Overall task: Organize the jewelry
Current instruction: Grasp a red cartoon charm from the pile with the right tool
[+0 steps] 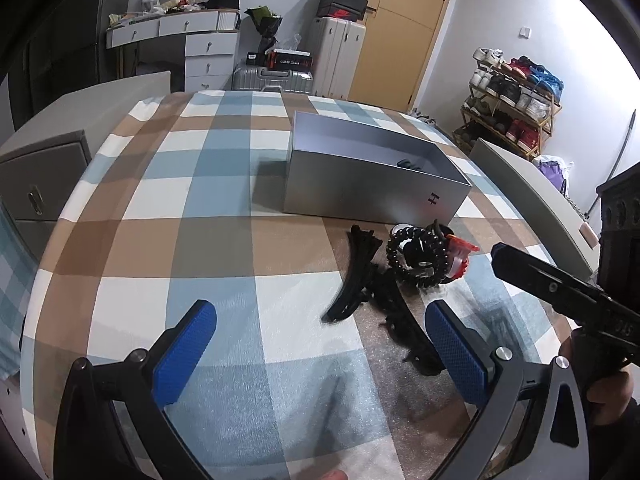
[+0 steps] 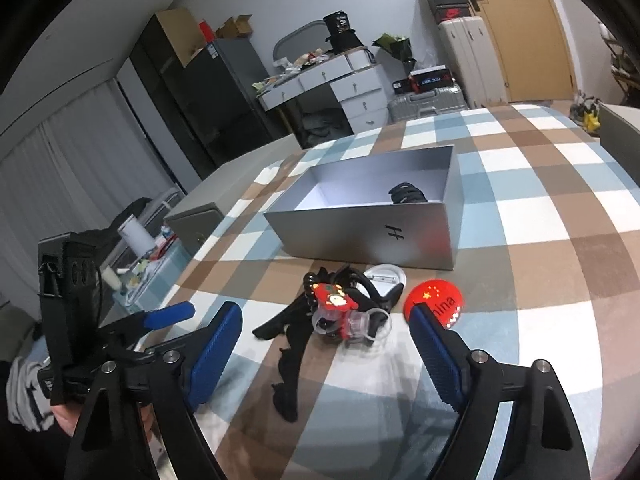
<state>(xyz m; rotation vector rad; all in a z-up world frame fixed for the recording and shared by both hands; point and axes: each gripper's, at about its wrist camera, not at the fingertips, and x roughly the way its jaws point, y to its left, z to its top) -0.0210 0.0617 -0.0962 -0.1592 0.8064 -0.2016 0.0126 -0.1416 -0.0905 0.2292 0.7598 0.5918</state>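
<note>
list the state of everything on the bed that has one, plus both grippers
grey box: lid off, one black item inside
black item: lying in the box's far corner
pile of hair clips and bracelets: loose on the checked cover, outside the box
red round badge: flat, face up, beside the pile
left gripper: open, holding nothing
right gripper: open, fingers either side of the pile, not touching it

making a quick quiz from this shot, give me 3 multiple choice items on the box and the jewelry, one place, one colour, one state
1. Where is the jewelry pile?
A inside the box
B on the checked cloth in front of the box
C on the floor

2. What colour is the round badge?
A red
B green
C yellow

3. The grey box is
A lidded
B open-topped with a dark item inside
C upside down

Key: B, the pile lies on the cloth before the box; A, its face is red; B, the dark item shows inside.
</note>
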